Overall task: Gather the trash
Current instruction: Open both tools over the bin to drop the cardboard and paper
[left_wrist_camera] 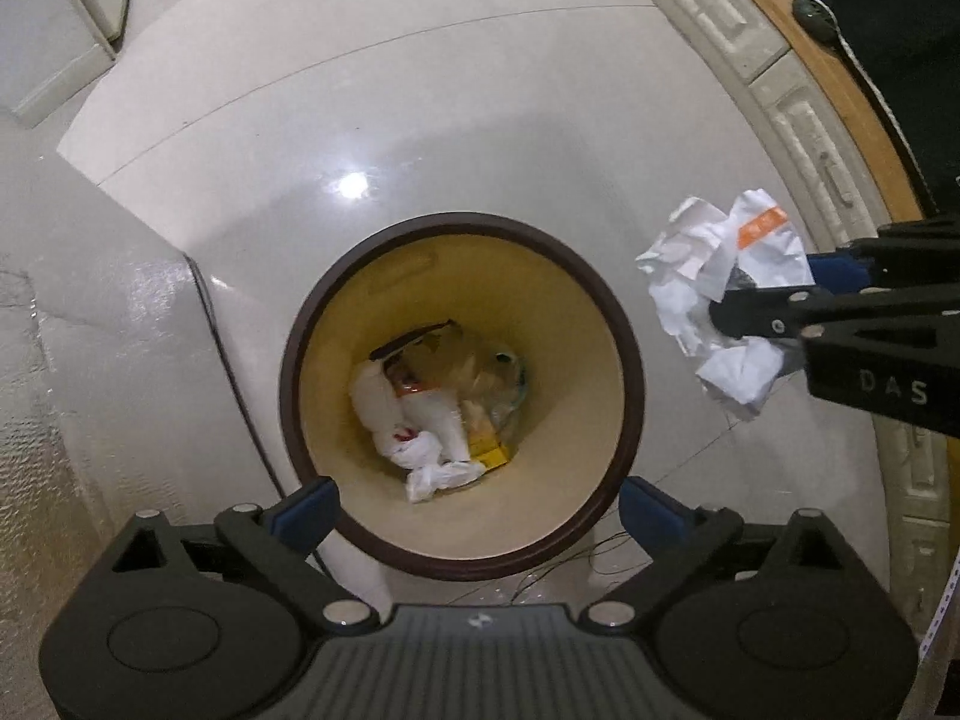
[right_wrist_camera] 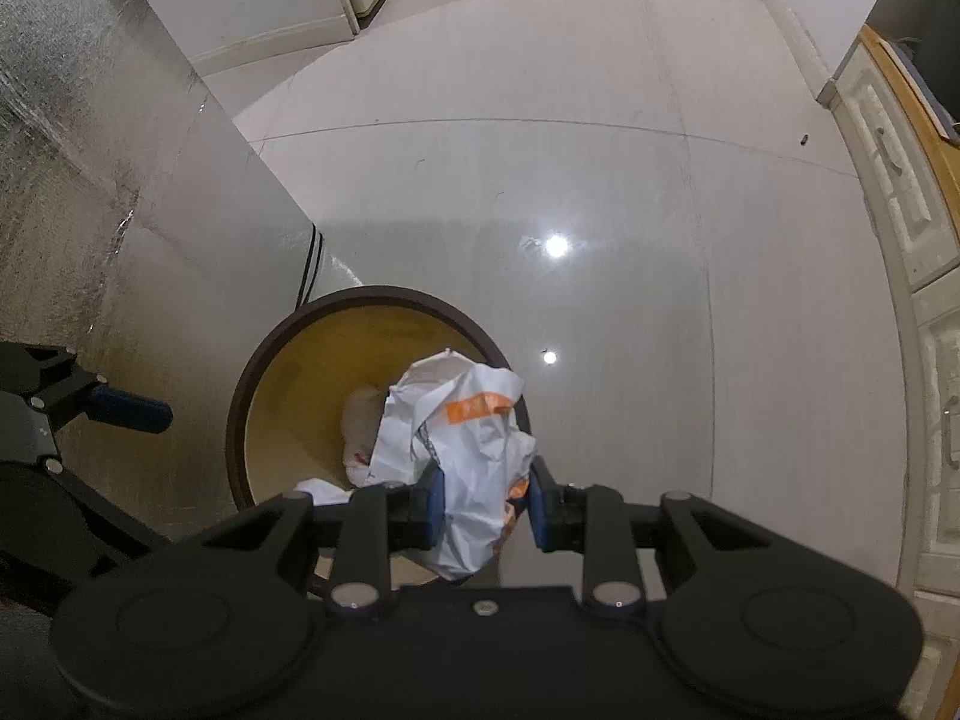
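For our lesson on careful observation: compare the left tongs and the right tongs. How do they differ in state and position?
1. The left tongs stand wide open and empty; the right tongs are shut on a crumpled white wrapper.
2. The left tongs hang directly above the bin; the right tongs hold their load near its rim.
Both are black with blue pads and point downward.

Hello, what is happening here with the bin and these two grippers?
A person is collecting trash with two handheld grippers. The left gripper is open and empty, directly above the round trash bin, which already holds white bags and wrappers. The right gripper is shut on a crumpled white wrapper with an orange stripe, held near the bin's rim and not yet dropped in.
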### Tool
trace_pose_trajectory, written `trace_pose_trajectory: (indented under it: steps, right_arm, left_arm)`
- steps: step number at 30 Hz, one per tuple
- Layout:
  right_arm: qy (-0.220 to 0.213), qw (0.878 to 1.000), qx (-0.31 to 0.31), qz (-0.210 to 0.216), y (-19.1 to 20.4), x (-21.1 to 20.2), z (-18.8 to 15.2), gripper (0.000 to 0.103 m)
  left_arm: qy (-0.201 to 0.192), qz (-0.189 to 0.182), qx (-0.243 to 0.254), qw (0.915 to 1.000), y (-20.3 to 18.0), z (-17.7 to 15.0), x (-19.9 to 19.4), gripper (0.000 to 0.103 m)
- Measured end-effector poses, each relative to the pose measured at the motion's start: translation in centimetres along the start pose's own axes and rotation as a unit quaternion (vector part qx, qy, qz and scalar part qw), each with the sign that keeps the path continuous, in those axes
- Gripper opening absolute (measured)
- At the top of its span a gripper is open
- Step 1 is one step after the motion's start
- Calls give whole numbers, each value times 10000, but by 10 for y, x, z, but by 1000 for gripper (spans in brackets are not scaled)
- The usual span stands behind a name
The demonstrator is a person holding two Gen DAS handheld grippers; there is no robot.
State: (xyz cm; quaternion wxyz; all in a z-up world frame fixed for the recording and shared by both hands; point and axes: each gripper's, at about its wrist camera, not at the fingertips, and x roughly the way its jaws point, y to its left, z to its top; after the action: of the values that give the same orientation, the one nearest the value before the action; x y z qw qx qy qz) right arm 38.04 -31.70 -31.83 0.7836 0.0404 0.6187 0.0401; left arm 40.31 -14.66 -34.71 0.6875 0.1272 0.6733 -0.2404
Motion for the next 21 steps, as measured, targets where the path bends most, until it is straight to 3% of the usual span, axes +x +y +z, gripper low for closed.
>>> trace_pose_trajectory:
  steps: [9,15,21]
  right_arm:
    - [-236,9985,130,480,1,-2,2,35]
    - [117,9985,-6,541,8,8,-4,36]
    - [515,9962,-259,658,24,19,-11,62]
  left_arm:
    - [235,190,-161,9994,10,-5,3,103]
    - [344,360,-427,9978,23,-13,-1,103]
    - [398,544,-619,9958,32,-16,-3,103]
